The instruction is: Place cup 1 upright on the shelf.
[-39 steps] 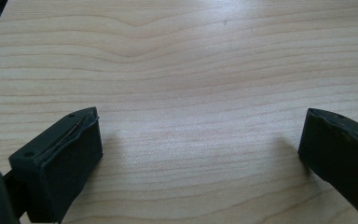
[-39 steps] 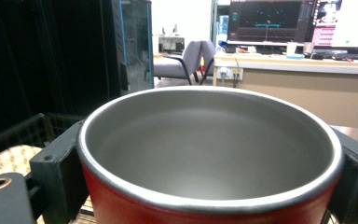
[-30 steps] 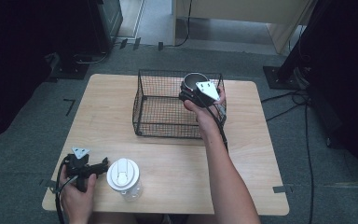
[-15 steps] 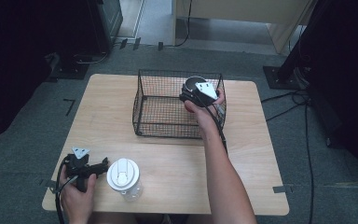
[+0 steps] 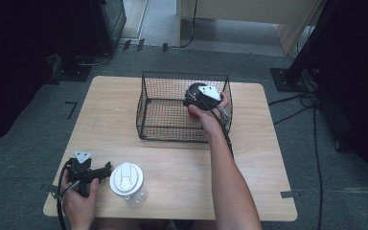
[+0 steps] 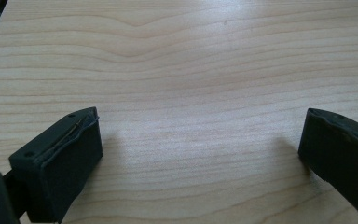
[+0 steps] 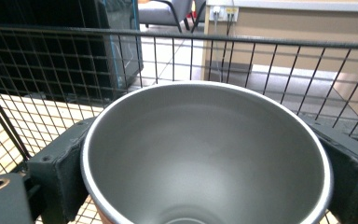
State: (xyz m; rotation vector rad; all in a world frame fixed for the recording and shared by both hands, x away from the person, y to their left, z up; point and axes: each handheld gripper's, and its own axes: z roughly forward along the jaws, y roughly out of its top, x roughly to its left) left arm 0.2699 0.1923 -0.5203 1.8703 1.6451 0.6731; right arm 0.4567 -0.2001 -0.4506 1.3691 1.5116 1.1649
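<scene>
The wooden counter carries everything, and the black wire basket is the landmark, standing on the counter's far half.

Inside the basket, against its right-hand wall, a metal cup stands upright with its open mouth up; the high view shows a red lower part under the gripper. The right gripper reaches over the basket's near wall and down into it, and the cup sits between its two black fingers: one finger lies along the cup's left side, the other along its right side, each right at the rim. The fingers have just been opening, yet the cup is between them, and whether the pads press the metal or have come a hair away cannot be told. The basket's far wall rises just behind the cup.

Well away from the basket, near the counter's front edge, stands a clear tumbler with a white lid, upright.

Just left of that tumbler, farther still from the basket, the left gripper rests low on the counter in the person's left hand. Its fingers stand wide apart with bare wood between them, holding nothing.
</scene>
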